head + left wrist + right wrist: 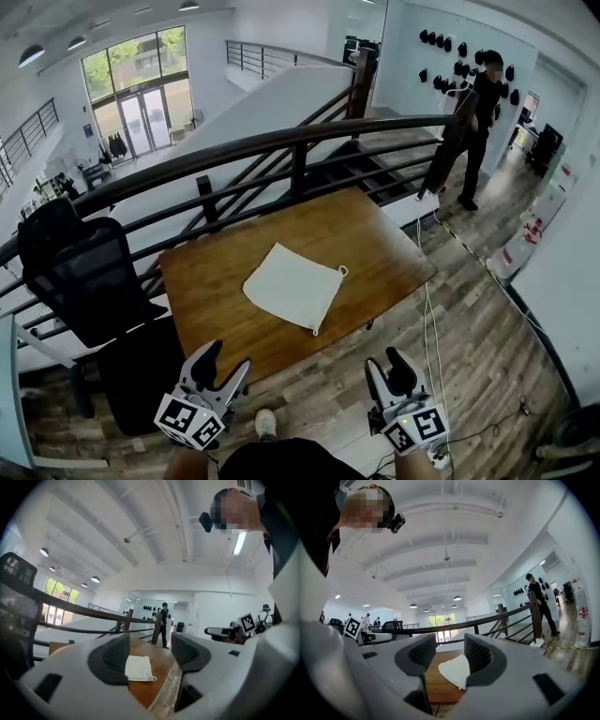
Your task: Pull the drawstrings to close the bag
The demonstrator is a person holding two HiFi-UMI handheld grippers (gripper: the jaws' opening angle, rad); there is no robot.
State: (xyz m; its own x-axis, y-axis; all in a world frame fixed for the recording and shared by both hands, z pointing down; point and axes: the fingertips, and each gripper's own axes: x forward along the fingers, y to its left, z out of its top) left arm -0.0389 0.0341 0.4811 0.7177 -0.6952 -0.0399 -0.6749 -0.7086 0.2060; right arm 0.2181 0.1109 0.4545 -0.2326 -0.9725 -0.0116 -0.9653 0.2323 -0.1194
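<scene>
A flat white drawstring bag [293,286] lies in the middle of the wooden table [206,281], a cord loop at its right corner. Both grippers hover short of the table's near edge, well clear of the bag. My left gripper [228,361] is at lower left, open with nothing between its jaws. My right gripper [386,364] is at lower right, also open and empty. The left gripper view frames the bag [139,668] far off between its jaws. In the right gripper view the bag [454,669] also lies ahead on the table.
A black railing [281,150] runs behind the table, stairs beyond it. A black office chair [80,272] stands at the table's left end. White cables [431,328] trail on the wood floor to the right. A person [480,122] stands far right.
</scene>
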